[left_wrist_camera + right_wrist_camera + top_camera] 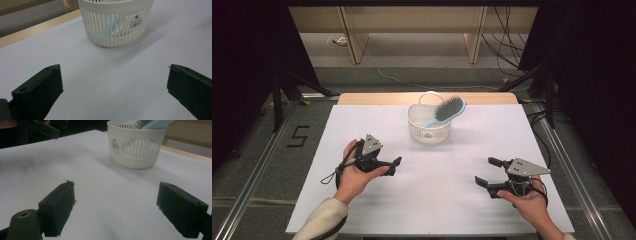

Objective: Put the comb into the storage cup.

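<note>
I hold my left tool (396,165) low over the white table (362,130), its jaws spread wide with nothing between them. In the left gripper view the two black jaws stand far apart at the bottom corners, and the bare sheet lies between them. My left hand (354,172) wraps the tool's body from below.

My right tool (486,171) sits at the other side of the table, well apart from the left one, and its jaws also gape wide and hold nothing. My right hand (529,200) grips it from behind.

The white slatted basket (428,131) stands near the far edge of the table, between the two tools and beyond both. The left gripper view shows it straight ahead of my jaws, some way off and not touched. A blue hairbrush (447,111) rests in it with the handle down inside and the bristled head sticking out over the rim, tilted toward the right. In the right gripper view the basket (136,147) sits up ahead, and the brush (150,123) leans out above its rim.
</note>
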Available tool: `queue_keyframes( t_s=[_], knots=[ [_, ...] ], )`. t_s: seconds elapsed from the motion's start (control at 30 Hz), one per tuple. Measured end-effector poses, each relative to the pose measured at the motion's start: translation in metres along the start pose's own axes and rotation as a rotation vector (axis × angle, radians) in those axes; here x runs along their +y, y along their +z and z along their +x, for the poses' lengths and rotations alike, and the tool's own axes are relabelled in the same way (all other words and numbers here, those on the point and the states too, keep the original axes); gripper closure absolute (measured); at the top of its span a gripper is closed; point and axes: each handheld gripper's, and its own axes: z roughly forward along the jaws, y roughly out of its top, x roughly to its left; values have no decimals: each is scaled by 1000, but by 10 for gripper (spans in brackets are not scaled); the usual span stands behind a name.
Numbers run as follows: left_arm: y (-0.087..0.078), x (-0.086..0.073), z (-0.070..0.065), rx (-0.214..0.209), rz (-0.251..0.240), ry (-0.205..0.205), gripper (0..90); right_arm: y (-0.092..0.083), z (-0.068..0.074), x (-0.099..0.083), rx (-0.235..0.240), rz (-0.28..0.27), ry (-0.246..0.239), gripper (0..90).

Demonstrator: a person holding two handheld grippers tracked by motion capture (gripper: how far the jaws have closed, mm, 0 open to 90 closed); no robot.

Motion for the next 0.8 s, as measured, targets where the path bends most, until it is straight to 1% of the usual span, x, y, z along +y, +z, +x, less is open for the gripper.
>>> queue_keyframes(
  t_s=[0.17, 0.3, 0.5, 0.8],
  knots=[
    [-4, -2, -2, -2, -3, 6, 0, 0, 0, 0, 0, -1, 0, 160],
    [-6, -6, -3, -14, 3, 15, 0, 0, 0, 0, -1, 0, -1, 160],
    [-10, -11, -4, -17, 12, 30, 0, 0, 0, 0, -1, 1, 0, 160],
    [-18, -18, -4, -14, 13, 36, 0, 0, 0, 0, -2, 1, -1, 160]
  ],
)
